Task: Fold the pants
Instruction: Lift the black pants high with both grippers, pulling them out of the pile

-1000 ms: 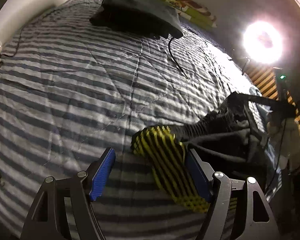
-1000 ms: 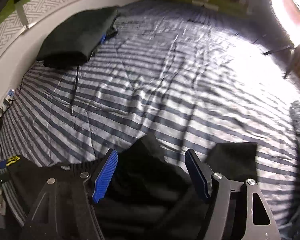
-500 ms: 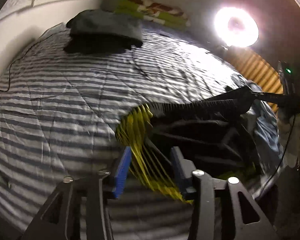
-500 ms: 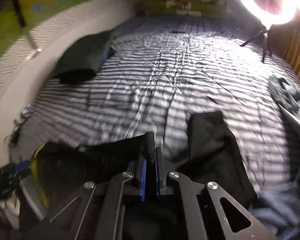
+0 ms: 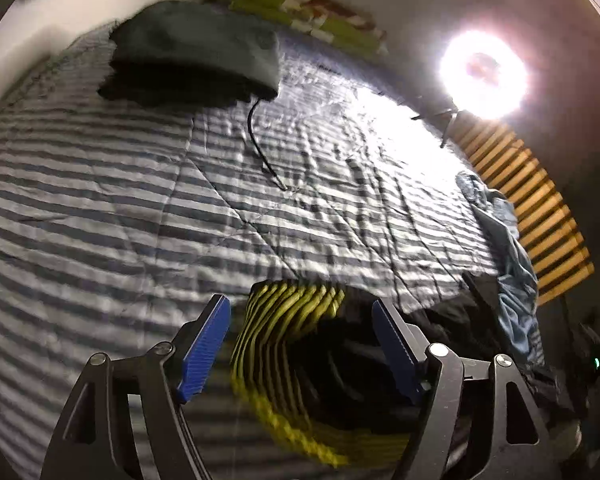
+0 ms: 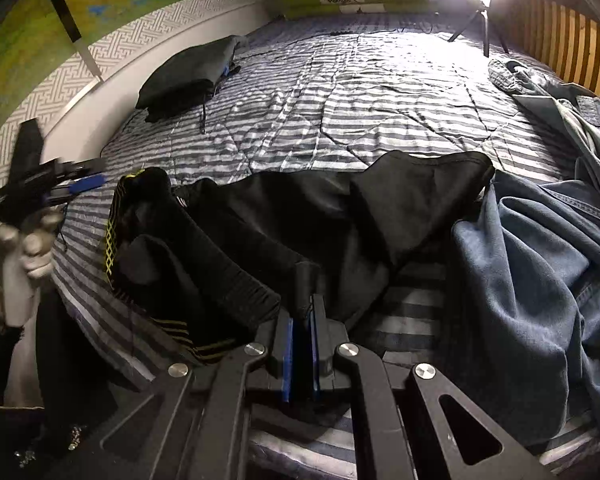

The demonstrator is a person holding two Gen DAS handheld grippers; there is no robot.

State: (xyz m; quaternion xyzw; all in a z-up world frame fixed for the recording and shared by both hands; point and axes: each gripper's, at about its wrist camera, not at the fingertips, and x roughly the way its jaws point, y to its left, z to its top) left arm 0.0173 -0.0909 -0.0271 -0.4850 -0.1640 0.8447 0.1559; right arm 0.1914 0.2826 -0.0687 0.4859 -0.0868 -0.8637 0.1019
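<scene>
We see the black pants [image 6: 300,216] with yellow striping sprawled on the striped bed cover [image 6: 340,92] at six o'clock. Our right gripper [image 6: 301,320] pinches a fold of them; our left gripper [image 5: 300,336] gapes wide above the yellow-striped part.

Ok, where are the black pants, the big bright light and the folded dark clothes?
black pants [image 6: 380,208], right wrist view, spread middle fabric.
ring light [image 5: 483,74], left wrist view, glowing centre.
folded dark clothes [image 6: 184,76], right wrist view, top of pile.

bed: striped quilt [image 6: 340,92] ahead of the tongs
light: ring lamp [image 5: 483,74] far right
wall: wooden slats [image 6: 568,40] right
</scene>
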